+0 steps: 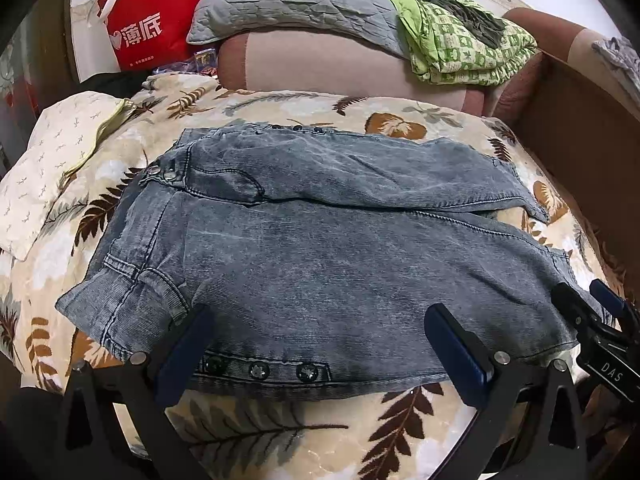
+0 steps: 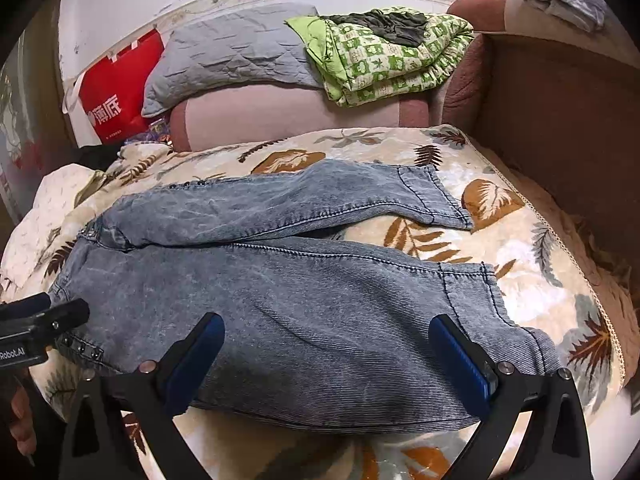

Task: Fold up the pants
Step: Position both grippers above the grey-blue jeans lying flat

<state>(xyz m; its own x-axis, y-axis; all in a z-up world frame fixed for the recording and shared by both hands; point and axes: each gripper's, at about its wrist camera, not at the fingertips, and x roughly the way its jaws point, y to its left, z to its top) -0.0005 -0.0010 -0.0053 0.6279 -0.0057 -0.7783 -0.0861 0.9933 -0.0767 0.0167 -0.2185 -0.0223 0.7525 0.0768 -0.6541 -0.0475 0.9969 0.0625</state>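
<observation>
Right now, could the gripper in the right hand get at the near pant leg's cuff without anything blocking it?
Probably yes. The right gripper stands open just above the near leg of the pants, and its cuff lies flat and uncovered on the leaf-print blanket, off to the gripper's right, with nothing between them.

The pants point(image 1: 320, 256) are lying spread out flat on a blanket with brown and grey leaves point(image 1: 280, 432), and they are looking like faded blue-grey jeans with thin ribs and dark stitching. The waist is sitting at the left with shiny snaps, and the two legs are stretching out to the right, the far leg bending a little away from the near one. A row of round studs is running along the near edge.
</observation>
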